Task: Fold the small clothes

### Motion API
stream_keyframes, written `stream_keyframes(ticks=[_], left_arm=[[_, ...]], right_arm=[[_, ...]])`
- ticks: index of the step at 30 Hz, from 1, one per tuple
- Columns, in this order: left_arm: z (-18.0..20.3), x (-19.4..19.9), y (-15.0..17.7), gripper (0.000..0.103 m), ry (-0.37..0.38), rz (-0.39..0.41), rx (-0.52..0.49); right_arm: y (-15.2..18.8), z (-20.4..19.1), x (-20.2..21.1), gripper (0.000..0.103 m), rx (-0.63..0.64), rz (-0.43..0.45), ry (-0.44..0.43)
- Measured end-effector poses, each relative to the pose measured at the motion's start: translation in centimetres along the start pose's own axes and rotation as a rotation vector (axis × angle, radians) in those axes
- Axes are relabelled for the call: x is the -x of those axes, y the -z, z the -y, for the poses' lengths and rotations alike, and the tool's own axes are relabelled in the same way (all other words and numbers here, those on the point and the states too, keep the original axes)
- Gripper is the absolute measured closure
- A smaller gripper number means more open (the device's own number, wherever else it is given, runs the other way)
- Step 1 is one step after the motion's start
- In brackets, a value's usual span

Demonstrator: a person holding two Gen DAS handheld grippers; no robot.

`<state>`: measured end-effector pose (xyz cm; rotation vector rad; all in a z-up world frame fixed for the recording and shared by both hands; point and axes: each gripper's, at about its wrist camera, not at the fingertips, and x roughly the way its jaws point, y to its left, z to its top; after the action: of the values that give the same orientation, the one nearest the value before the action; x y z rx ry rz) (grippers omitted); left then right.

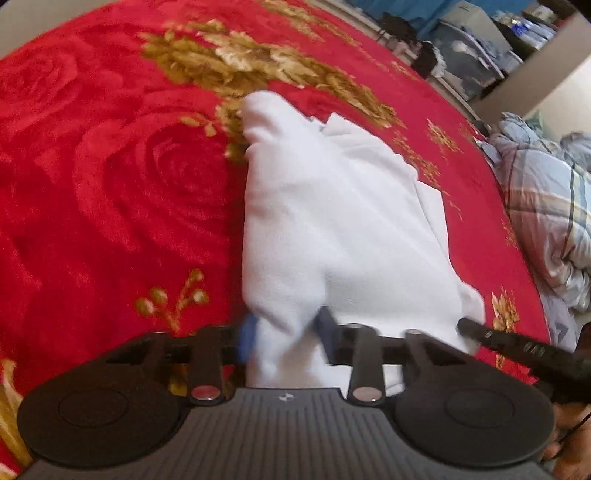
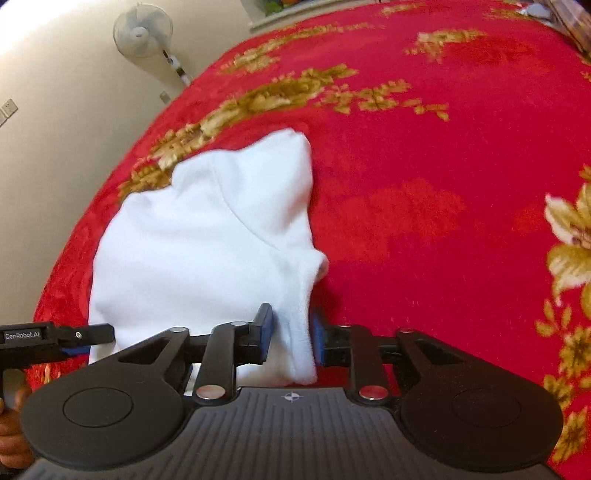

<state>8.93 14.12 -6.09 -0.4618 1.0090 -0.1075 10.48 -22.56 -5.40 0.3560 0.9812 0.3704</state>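
A small white garment [image 1: 332,221] lies partly folded on a red blanket with gold flowers [image 1: 110,184]. My left gripper [image 1: 286,332] is shut on a near corner of the garment, cloth bunched between its blue pads. In the right wrist view the same white garment [image 2: 203,240] stretches away to the left, and my right gripper [image 2: 291,332] is shut on its other near corner. The right gripper's tip shows at the right edge of the left wrist view [image 1: 517,343]; the left gripper shows at the left edge of the right wrist view [image 2: 55,338].
The red blanket [image 2: 443,184] covers the whole bed. A crumpled plaid quilt [image 1: 546,206] lies at the bed's right side, with furniture and clutter [image 1: 472,55] behind it. A standing fan [image 2: 144,33] is by the cream wall.
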Motion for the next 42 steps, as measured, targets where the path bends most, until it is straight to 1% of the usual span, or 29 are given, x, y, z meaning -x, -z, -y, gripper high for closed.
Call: stream_keyframes(ticks=[1,2,3,5,6,7,8,9,10,11,12,14,15,17,18,19,20,21,22,23,25,27,28,31,32,34,36,39,42], left_arm=[[-0.1,0.4,-0.3,0.081,0.016,0.012,0.006],[-0.3,1.1,-0.6,0.082,0.043,0.032,0.020],[-0.6,2.1,-1.0,0.083,0.074,0.058,0.027],[-0.9,3.4,-1.2,0.084,0.100,0.084,0.017],[-1.1,3.5,-1.2,0.084,0.095,0.075,0.009],[-1.3,3.2,-1.0,0.084,0.079,0.043,0.003],[-1.4,2.5,-0.6,0.084,0.045,-0.007,-0.008],[-1.5,1.7,-0.2,0.082,-0.010,-0.058,-0.035],[-1.4,1.6,-0.1,0.076,-0.037,-0.057,-0.057],[-0.9,2.1,0.0,0.076,-0.062,-0.023,-0.095],[-0.1,3.0,0.1,0.076,-0.080,0.029,-0.148],[1.3,4.6,0.2,0.076,-0.084,0.129,-0.239],[1.9,5.2,0.3,0.075,-0.056,0.167,-0.263],[2.5,4.9,0.6,0.075,-0.005,0.166,-0.264],[2.8,4.3,0.8,0.075,-0.001,0.145,-0.268],[3.0,3.2,1.1,0.075,-0.020,0.103,-0.281],[3.1,2.2,1.7,0.075,-0.059,0.065,-0.301],[3.2,0.9,2.2,0.075,-0.119,0.017,-0.334],[3.3,0.1,2.7,0.074,-0.163,-0.007,-0.371],[3.6,0.2,3.0,0.074,-0.168,0.002,-0.383],[4.0,1.2,2.9,0.066,-0.162,0.008,-0.385],[4.3,2.3,2.9,0.065,-0.147,0.049,-0.359],[4.5,2.5,2.7,0.064,-0.134,0.069,-0.349],[5.4,3.7,2.2,0.056,-0.108,0.146,-0.341],[5.8,3.8,2.0,0.056,-0.110,0.163,-0.341],[6.7,3.2,1.0,0.056,-0.114,0.169,-0.336],[7.0,3.0,0.9,0.056,-0.140,0.175,-0.327],[7.3,2.1,0.2,0.056,-0.170,0.180,-0.315],[7.7,1.6,-0.2,0.056,-0.188,0.197,-0.309]], right_arm=[[-0.1,0.1,0.5,0.100,-0.022,0.015,-0.009],[-0.4,0.1,1.5,0.100,-0.041,0.041,-0.029],[-0.7,0.0,2.7,0.100,-0.059,0.072,-0.063],[-1.3,-0.3,6.1,0.100,-0.091,0.151,-0.165],[-1.3,-0.3,7.2,0.100,-0.088,0.174,-0.196],[-1.1,-0.2,7.8,0.100,-0.086,0.175,-0.203],[-0.7,0.2,7.5,0.100,-0.096,0.141,-0.179],[-0.2,0.6,6.4,0.100,-0.109,0.082,-0.133],[0.6,1.2,4.9,0.100,-0.114,0.007,-0.072],[1.3,1.6,3.5,0.100,-0.106,-0.047,-0.022],[1.6,1.7,2.9,0.099,-0.088,-0.060,0.012],[1.7,0.7,3.5,0.095,-0.001,0.004,0.065],[1.6,-0.2,4.5,0.094,0.062,0.066,0.079],[1.5,-1.6,6.3,0.094,0.154,0.205,0.092],[1.5,-1.9,6.7,0.092,0.176,0.235,0.077],[1.4,-1.8,6.9,0.091,0.182,0.239,0.038],[1.4,-1.7,6.5,0.091,0.172,0.219,-0.009],[1.5,-1.7,5.6,0.091,0.158,0.179,-0.050],[1.7,-1.7,4.5,0.091,0.158,0.127,-0.064],[2.0,-1.7,3.2,0.091,0.177,0.070,-0.041],[2.8,-1.6,0.7,0.092,0.238,-0.065,0.091],[2.4,-1.9,0.9,0.092,0.219,-0.058,0.089],[1.9,-2.2,1.6,0.091,0.216,-0.036,0.094],[0.7,-3.5,4.3,0.088,0.241,0.117,0.074],[0.2,-3.8,4.9,0.088,0.241,0.157,0.060],[-0.8,-3.8,5.3,0.081,0.245,0.225,0.054],[-2.9,-3.7,4.2,0.076,0.248,0.243,0.066],[-5.1,-2.6,1.3,0.069,0.201,0.226,0.094],[-6.7,-1.6,-1.8,0.068,0.152,0.193,0.107]])
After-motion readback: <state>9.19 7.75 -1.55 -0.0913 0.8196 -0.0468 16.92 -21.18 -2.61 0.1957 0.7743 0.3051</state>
